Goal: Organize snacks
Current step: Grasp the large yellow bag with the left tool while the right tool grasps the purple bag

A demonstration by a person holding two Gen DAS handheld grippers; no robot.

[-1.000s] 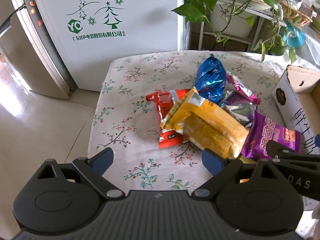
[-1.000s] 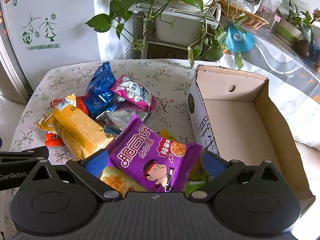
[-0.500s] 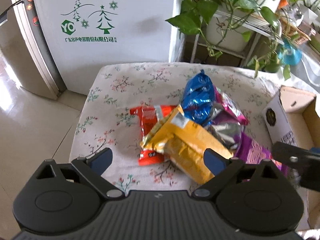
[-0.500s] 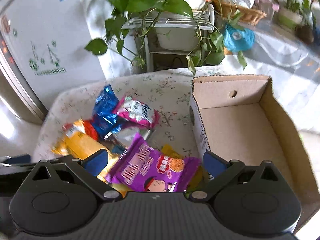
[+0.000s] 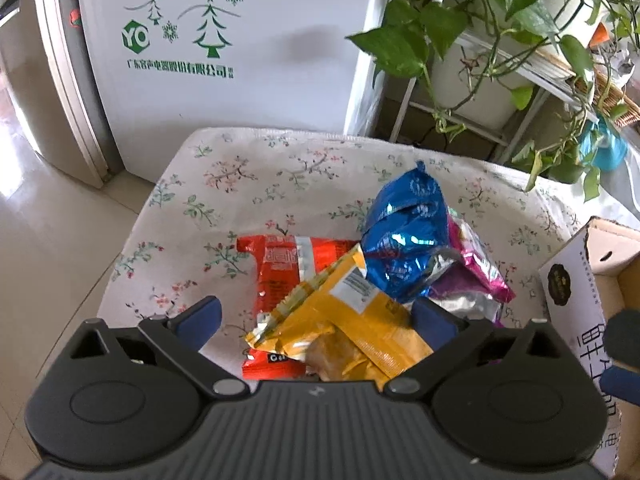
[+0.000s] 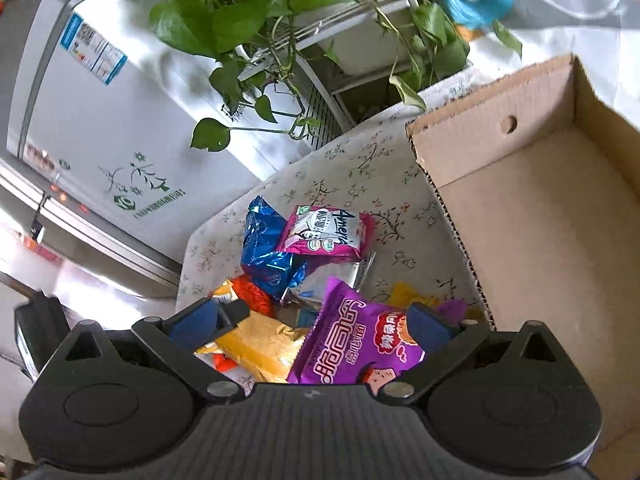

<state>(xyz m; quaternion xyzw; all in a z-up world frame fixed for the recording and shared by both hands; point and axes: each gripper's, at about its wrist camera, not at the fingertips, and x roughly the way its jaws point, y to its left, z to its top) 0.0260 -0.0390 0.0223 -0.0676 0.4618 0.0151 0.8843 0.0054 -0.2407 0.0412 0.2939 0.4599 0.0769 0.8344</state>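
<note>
A small table covered in a white floral tablecloth (image 5: 256, 184) stands on a glossy beige tiled floor (image 5: 48, 240). Behind it sits a white chest freezer (image 5: 224, 40) printed with green fir trees and Chinese lettering. Beside the freezer, a white metal plant stand (image 6: 320, 36) holds a trailing pothos (image 6: 240, 12) in a white pot (image 5: 476, 80). Bright daylight glares off the floor at the left.
</note>
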